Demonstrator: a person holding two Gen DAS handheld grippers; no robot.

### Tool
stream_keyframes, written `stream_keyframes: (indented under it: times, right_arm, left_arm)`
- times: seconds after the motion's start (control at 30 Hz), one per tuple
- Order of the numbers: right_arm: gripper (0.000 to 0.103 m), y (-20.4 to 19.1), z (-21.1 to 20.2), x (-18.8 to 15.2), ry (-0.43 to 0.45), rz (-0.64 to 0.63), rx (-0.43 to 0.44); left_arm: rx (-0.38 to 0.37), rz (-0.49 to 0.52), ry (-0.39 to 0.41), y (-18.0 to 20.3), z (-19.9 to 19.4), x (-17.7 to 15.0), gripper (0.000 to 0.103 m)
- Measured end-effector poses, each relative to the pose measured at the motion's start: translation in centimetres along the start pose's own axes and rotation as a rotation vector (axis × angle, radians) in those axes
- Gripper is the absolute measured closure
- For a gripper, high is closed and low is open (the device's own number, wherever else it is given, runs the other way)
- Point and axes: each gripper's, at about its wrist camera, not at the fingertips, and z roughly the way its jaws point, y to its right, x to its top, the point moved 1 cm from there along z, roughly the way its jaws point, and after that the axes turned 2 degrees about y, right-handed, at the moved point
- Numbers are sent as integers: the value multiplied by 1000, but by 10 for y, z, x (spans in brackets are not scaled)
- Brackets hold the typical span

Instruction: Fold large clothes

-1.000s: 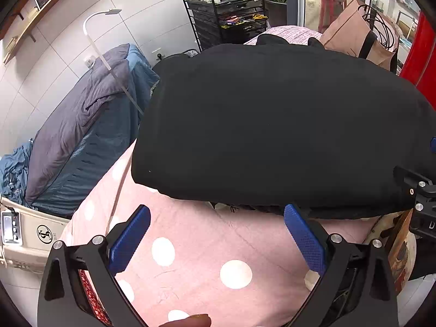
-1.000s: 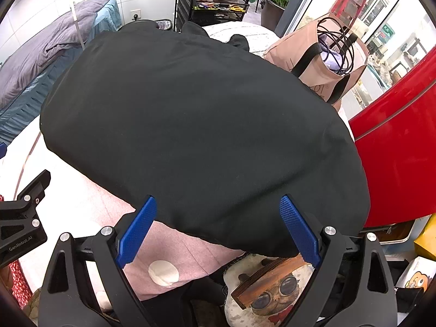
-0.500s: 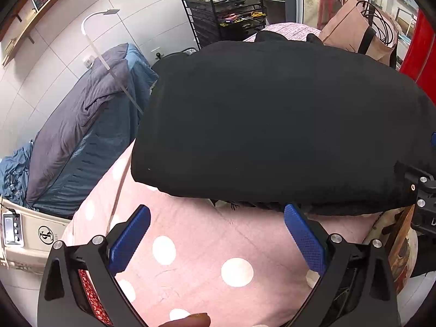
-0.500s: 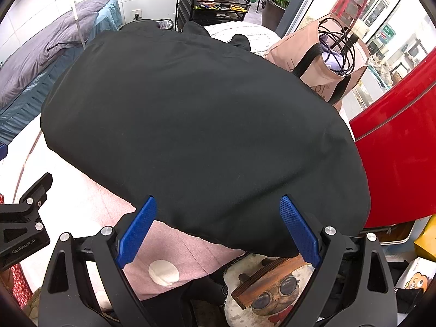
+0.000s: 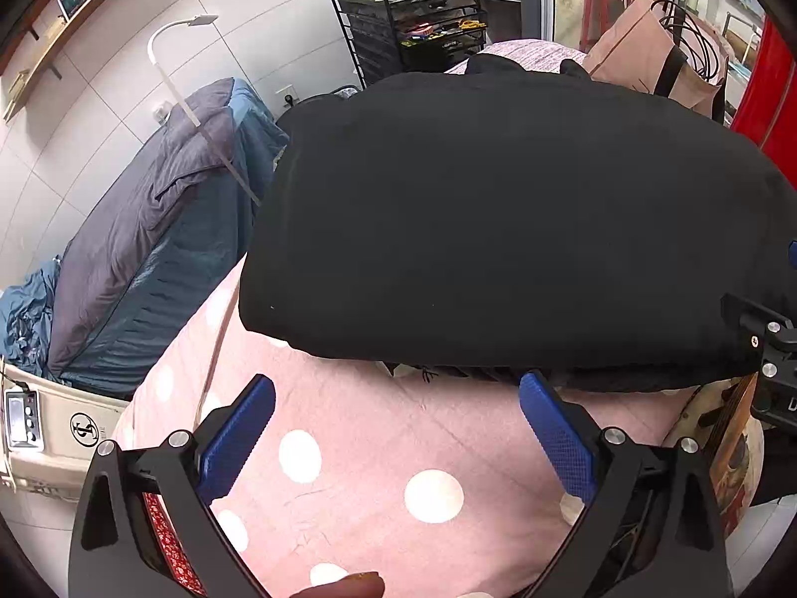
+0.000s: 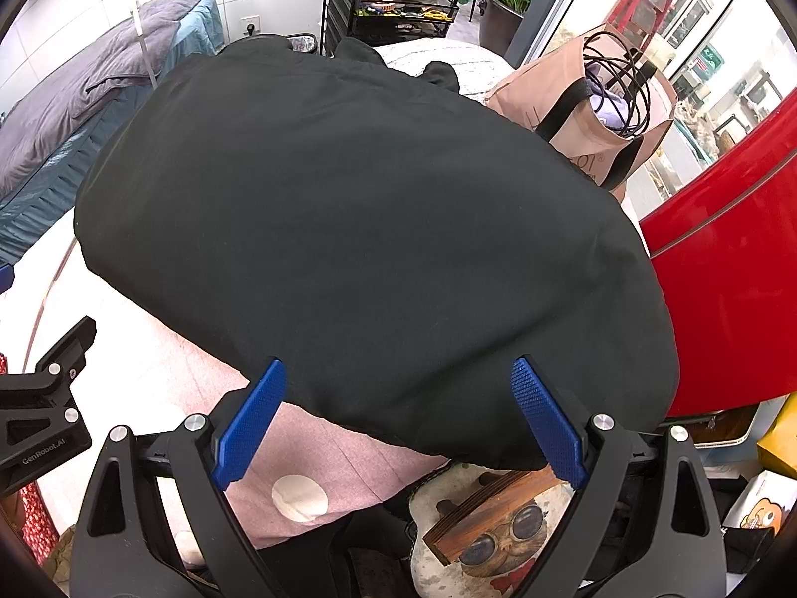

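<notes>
A large black garment point(image 5: 498, 219) lies folded flat on a pink polka-dot cloth point(image 5: 378, 453) over the table; it also fills the right wrist view point(image 6: 368, 229). My left gripper point(image 5: 398, 428) is open and empty, hovering over the pink cloth just short of the garment's near edge. My right gripper point(image 6: 398, 418) is open and empty, its fingertips over the garment's near right edge. The right gripper's body shows at the right edge of the left wrist view point(image 5: 767, 354). The left gripper's body shows at the left of the right wrist view point(image 6: 45, 398).
A bed with a grey-blue duvet point(image 5: 139, 239) stands left of the table. A black wire rack point(image 5: 413, 35) is behind. A tan paper bag with cables point(image 6: 593, 114) sits at the far right, beside a red panel point(image 6: 737, 269). A cat-print cushion point(image 6: 493, 538) lies below the table's near edge.
Both grippers stay open and nearly still. The left wrist view has shifted slightly, so the garment sits a little lower and nearer in it.
</notes>
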Motion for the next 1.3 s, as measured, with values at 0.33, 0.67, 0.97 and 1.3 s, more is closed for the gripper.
stream_keyframes:
  times: [0.33, 0.67, 0.97, 1.3]
  right_arm:
    - [12, 0, 1, 1, 6, -2, 0]
    - [12, 0, 0, 0, 5, -3, 0]
    - [12, -4, -1, 2, 33, -28, -33]
    - [12, 2, -2, 4, 41, -12, -43]
  left_arm:
    - [-15, -5, -1, -1, 1, -3, 6]
    - [-37, -8, -7, 2, 1, -5, 6]
    - [-43, 23, 103, 13, -9, -12, 6]
    - [-58, 13, 144, 14, -12, -16, 6]
